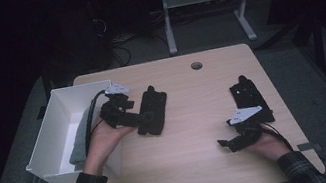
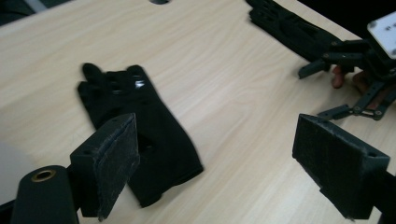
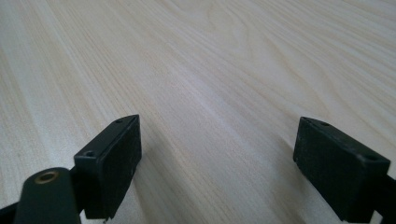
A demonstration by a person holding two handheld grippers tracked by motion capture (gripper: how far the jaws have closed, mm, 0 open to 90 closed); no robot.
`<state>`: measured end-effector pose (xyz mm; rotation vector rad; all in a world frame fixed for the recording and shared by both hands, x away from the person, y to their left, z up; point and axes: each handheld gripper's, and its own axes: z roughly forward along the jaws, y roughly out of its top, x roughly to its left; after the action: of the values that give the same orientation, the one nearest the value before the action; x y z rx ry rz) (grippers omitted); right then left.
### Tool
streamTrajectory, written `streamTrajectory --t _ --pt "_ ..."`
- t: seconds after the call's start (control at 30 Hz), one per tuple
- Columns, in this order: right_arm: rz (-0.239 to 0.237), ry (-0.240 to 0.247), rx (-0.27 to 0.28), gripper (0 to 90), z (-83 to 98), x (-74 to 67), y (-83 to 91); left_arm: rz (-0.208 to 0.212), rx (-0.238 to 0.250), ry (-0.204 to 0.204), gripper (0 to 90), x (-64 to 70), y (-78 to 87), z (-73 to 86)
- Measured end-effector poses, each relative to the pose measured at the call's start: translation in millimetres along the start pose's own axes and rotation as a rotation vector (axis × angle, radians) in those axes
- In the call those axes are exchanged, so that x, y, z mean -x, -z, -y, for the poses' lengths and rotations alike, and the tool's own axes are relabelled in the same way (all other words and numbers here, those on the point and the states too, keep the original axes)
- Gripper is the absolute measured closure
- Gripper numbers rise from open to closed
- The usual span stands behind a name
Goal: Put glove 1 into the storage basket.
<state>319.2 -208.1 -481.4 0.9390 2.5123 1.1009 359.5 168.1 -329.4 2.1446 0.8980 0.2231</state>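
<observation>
Two black gloves lie flat on the wooden table [image 1: 186, 118]. One glove [image 1: 152, 109] [image 2: 140, 126] lies left of centre, the other glove [image 1: 251, 97] [image 2: 289, 28] lies at the right. My left gripper [image 1: 141, 119] [image 2: 229, 161] is open, hovering just over the wrist end of the left glove, nothing between its pads. My right gripper [image 1: 225, 144] [image 3: 224, 163] is open low over bare wood near the front right, below the right glove.
A white open box [image 1: 64, 134] sits at the table's left edge with a grey cloth [image 1: 80, 141] inside. A round cable hole [image 1: 196, 65] is at the table's far edge. A white desk frame [image 1: 207, 7] stands behind.
</observation>
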Motion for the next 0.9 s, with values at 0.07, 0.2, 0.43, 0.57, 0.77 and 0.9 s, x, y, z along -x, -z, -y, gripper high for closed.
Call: streamTrajectory --t 0.07,0.2,0.43,0.57,0.77,0.9 --pt "-0.002 0.003 0.002 16.6 0.3 -0.4 0.3 0.025 0.001 -0.004 13.8 6.4 -6.4 2.9" --pt "-0.002 0.004 0.002 17.0 0.3 -0.4 0.4 0.053 0.0 -0.026 13.8 19.9 -21.1 12.4" --pt "0.003 -0.009 0.002 24.6 -0.9 -1.3 1.7 0.104 -0.001 -0.048 13.8 36.3 -48.7 37.0" --pt "0.006 -0.005 -0.005 28.4 -1.7 -0.2 3.1 0.093 -0.017 -0.089 13.8 40.3 -59.7 50.3" --pt "0.017 -0.012 0.013 33.4 -6.4 2.1 6.7 0.068 -0.089 -0.116 13.8 41.7 -76.2 72.9" --pt "0.022 -0.017 0.008 36.6 -10.1 3.5 7.1 0.062 -0.123 -0.123 13.8 40.3 -80.6 87.8"
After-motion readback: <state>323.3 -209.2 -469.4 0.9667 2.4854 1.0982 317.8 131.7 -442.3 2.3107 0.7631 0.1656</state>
